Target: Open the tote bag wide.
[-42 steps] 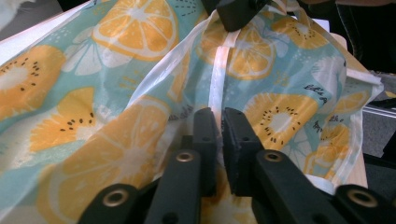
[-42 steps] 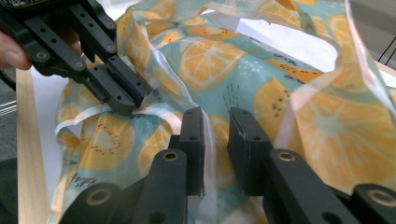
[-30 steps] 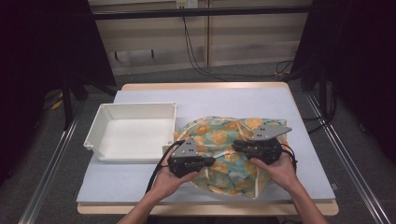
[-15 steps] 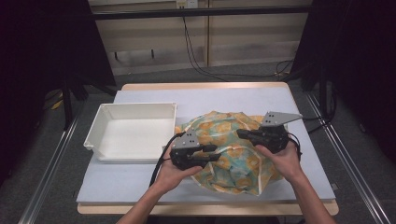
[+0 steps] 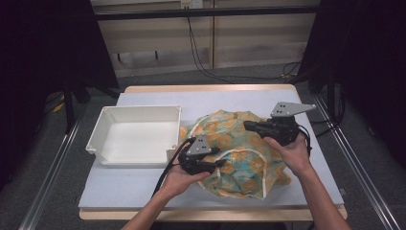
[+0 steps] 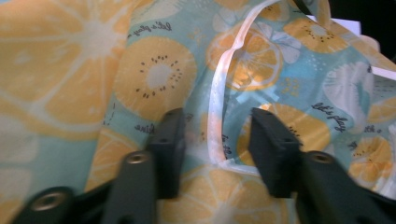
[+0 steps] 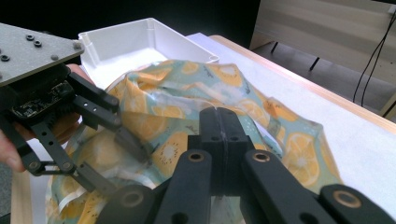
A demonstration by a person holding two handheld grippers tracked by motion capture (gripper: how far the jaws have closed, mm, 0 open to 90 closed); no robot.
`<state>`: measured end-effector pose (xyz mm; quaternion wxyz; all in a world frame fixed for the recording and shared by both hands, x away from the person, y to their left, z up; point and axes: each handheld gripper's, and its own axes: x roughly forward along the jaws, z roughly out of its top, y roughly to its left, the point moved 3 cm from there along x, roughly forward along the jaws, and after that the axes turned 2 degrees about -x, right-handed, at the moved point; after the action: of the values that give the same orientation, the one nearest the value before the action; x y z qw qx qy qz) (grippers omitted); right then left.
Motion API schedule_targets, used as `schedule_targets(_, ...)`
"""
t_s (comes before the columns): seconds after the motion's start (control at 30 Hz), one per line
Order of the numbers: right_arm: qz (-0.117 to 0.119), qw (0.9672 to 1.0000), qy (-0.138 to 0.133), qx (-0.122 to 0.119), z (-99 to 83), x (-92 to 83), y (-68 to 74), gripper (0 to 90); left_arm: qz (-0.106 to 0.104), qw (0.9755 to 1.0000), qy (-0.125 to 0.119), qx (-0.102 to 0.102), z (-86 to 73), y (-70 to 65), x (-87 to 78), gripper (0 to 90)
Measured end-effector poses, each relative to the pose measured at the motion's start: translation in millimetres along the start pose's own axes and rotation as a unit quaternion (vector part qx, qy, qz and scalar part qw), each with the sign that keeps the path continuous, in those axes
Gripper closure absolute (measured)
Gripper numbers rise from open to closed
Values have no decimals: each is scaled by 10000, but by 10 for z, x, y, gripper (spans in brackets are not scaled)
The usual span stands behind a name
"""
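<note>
A teal cloth bag [image 5: 239,148] printed with orange citrus slices lies crumpled on the table's right half. In the left gripper view the bag [image 6: 154,79] lies under the jaws, its white strap [image 6: 215,107] looping between them. My left gripper [image 5: 221,163] [image 6: 217,121] rests over the bag's near left part. Its jaws have just been opening and stand open astride the strap, not pressing it. My right gripper [image 5: 247,125] [image 7: 224,114] is raised at the bag's far right, shut on a fold of the bag [image 7: 187,93], which rises to its tips. The left gripper [image 7: 122,169] also appears at the left of the right gripper view.
An empty white tray [image 5: 100,139] [image 7: 140,28] stands left of the bag, close to it. A pale mat [image 5: 143,187] covers the wooden table. Metal rails [image 5: 52,163] run along both sides, and cables hang at the back.
The left gripper's jaws opened and let go of the bag. The right gripper rose and moved back and right with the cloth, pulling it up into a peak.
</note>
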<state>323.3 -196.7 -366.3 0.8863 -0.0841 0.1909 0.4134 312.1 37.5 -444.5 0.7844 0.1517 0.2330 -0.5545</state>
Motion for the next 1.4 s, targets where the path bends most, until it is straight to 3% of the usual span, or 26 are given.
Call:
schedule_targets(0.1, 12, 10000, 32, 11, -3, 31, -27, 900, -216, 9997, 3, -141, -40, 45, 2, 819)
schedule_targets(0.2, 1, 10000, 63, 8, 1, 38, -57, 900, -336, 9993, -31, -185, -33, 31, -28, 900)
schedule_targets(0.33, -36, 9999, 105, 17, -5, 23, -120, 900, -536, 9985, -32, -137, 17, -39, -85, 900)
schedule_targets(0.47, -82, 9999, 97, 90, -13, 12, -170, 900, -458, 9989, -54, -28, 73, -90, -135, 900)
schedule_targets(0.57, -121, 9998, 133, 38, -10, 19, -170, 900, -504, 9985, -73, -176, 66, -66, -137, 900)
schedule_targets(0.67, -151, 9997, 170, 48, -1, 26, -203, 900, -562, 9983, -47, -158, 58, -67, -136, 900)
schedule_targets(0.97, -369, 9987, 331, 105, 39, 97, -530, 900, -527, 9981, 235, -204, -44, -45, -107, 900)
schedule_targets(1.17, -509, 9955, 761, 228, -149, 298, -776, 900, -625, 9971, 342, -268, -121, -26, -43, 900)
schedule_targets(1.3, -424, 9950, 822, 373, -281, 411, -806, 900, -662, 9964, 417, -323, -200, -13, -9, 900)
schedule_targets(1.4, -342, 9927, 1100, 351, -404, 496, -797, 900, -673, 9963, 439, -318, -216, -4, -11, 900)
